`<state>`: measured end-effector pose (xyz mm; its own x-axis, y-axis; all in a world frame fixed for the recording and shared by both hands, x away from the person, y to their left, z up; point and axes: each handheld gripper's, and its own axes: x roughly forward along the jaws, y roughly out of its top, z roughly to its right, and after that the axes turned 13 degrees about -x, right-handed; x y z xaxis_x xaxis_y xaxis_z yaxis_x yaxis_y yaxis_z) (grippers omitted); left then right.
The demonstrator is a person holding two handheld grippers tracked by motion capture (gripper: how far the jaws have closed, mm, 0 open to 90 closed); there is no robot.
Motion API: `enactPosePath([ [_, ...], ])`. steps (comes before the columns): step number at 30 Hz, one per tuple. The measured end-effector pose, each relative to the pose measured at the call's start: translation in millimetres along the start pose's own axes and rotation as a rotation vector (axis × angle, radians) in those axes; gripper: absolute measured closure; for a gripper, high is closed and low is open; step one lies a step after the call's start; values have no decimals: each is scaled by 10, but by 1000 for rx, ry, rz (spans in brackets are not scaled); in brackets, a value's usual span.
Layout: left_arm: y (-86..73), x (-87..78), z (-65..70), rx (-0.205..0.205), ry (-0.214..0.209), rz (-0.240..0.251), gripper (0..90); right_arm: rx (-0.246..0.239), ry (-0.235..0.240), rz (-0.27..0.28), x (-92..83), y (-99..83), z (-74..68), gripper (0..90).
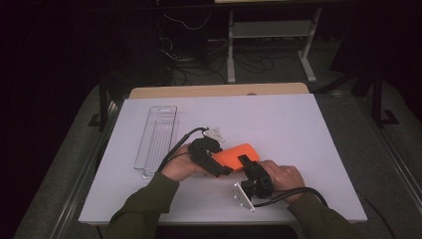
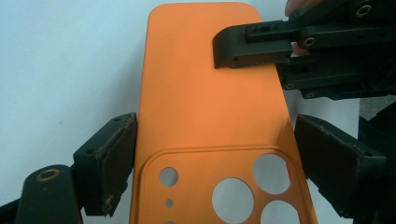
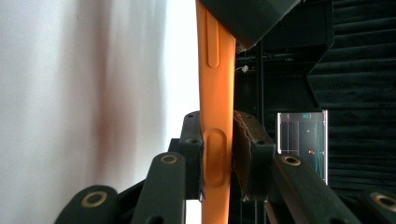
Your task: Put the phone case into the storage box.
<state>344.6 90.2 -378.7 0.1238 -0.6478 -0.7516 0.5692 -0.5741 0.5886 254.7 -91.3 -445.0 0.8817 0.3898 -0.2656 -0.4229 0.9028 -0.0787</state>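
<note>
Orange and thin, the case [image 1: 235,155] over the table [image 1: 298,129] looks light, bendy and slick, so I keep my left gripper [image 1: 211,160] clamped across its camera end and the right gripper [image 3: 218,154] pinching one long edge.

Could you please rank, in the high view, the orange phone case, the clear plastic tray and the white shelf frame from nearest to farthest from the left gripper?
1. Orange phone case: clamped in the left gripper.
2. Clear plastic tray: on the table's left side.
3. White shelf frame: on the floor beyond the table.
</note>
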Motion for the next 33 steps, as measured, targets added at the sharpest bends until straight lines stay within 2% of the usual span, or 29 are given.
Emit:
enactPosePath([
  [3,0,5,8,-15,0,0,152,-3,2,-4,0,4,-1,744],
  [12,4,3,-5,-19,-17,-7,152,-31,-17,-22,-13,20,7,806],
  [16,1,0,3,-17,-28,5,151,-44,-33,-22,-39,22,13,821],
  [18,4,-6,3,-24,-27,-7,151,-45,-31,-22,-41,20,19,824],
  [22,-7,8,-6,-31,-43,5,149,-47,-26,-22,-45,26,16,826],
  [27,-11,-13,-24,-29,-66,20,149,-51,-44,-19,-49,30,14,826],
  [29,-14,-38,-21,-16,-75,36,188,-50,-35,-18,-51,27,21,828],
  [31,-5,-58,-20,-8,-77,45,199,-52,-29,-19,-49,24,16,829],
  [33,-6,-65,-21,-20,-74,53,181,-55,-31,-16,-47,30,15,828],
])
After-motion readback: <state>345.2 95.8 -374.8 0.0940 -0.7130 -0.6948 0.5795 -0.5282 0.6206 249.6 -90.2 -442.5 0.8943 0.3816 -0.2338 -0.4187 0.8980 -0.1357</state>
